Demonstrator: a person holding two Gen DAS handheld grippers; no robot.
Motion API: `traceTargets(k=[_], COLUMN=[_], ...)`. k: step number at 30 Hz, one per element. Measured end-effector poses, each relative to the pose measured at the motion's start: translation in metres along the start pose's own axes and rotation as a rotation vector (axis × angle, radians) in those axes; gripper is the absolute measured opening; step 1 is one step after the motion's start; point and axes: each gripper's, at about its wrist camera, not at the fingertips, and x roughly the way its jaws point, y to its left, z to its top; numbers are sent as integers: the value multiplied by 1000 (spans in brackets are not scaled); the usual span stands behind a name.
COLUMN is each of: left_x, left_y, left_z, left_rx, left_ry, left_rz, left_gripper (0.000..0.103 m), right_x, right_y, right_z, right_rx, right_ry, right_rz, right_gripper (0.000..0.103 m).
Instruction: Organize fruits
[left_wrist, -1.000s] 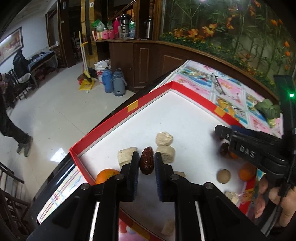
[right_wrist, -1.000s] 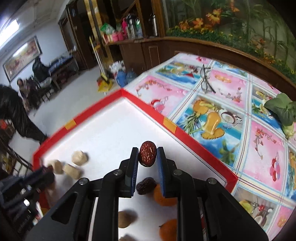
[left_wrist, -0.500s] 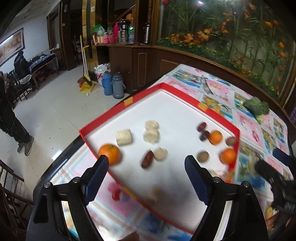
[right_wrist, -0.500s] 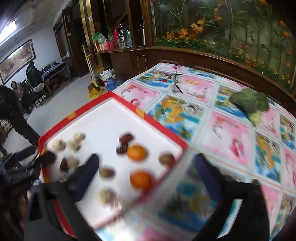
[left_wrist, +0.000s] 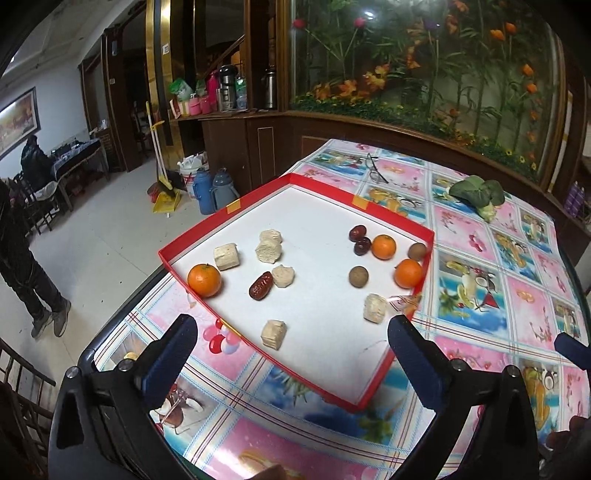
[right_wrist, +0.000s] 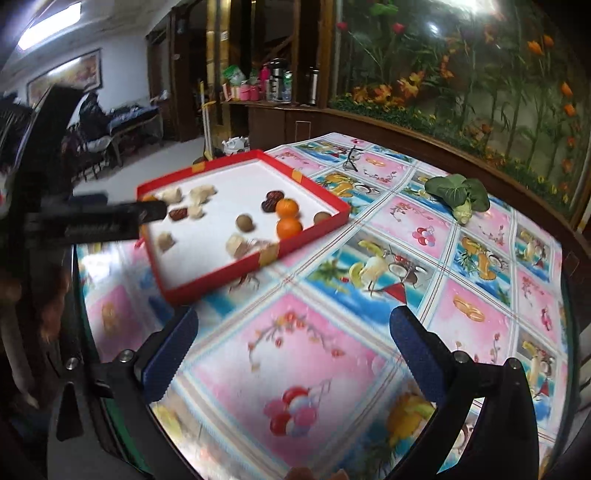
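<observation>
A red-rimmed white tray (left_wrist: 303, 180) (right_wrist: 314, 229) holds the fruit. At its right sit two dark red dates (left_wrist: 359, 239), two oranges (left_wrist: 383, 246) (left_wrist: 407, 273) and two brown round fruits (left_wrist: 358, 277). At its left lie an orange (left_wrist: 204, 279), a red date (left_wrist: 260, 285) and several beige cake pieces (left_wrist: 269, 252). My left gripper (left_wrist: 291, 354) is open and empty, held back over the tray's near edge. My right gripper (right_wrist: 291, 349) is open and empty over the tablecloth, right of the tray.
A green leafy vegetable (left_wrist: 476, 192) (right_wrist: 458, 194) and a pair of glasses (left_wrist: 373, 170) lie on the patterned tablecloth beyond the tray. The table edge drops to the floor at left, where people (left_wrist: 26, 258) stand. A wooden counter and planter run behind.
Both grippers opened and let go of their dates, then pulled back from the tray. The left date lies by the cakes; the right one lies beside the other date.
</observation>
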Motion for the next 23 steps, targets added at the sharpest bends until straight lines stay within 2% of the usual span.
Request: traceTargets(k=[10, 23], left_x=[0, 6], left_y=[7, 14], left_z=[-2, 1], left_rx=[-26, -49], left_ry=[8, 23], left_rz=[16, 6], left_gripper=[103, 103], right_x=[-7, -7], right_y=[12, 17], right_z=[-6, 4], right_rx=[-38, -45], right_ry=[1, -6], right_rz=[-2, -24], right_gripper=[103, 103])
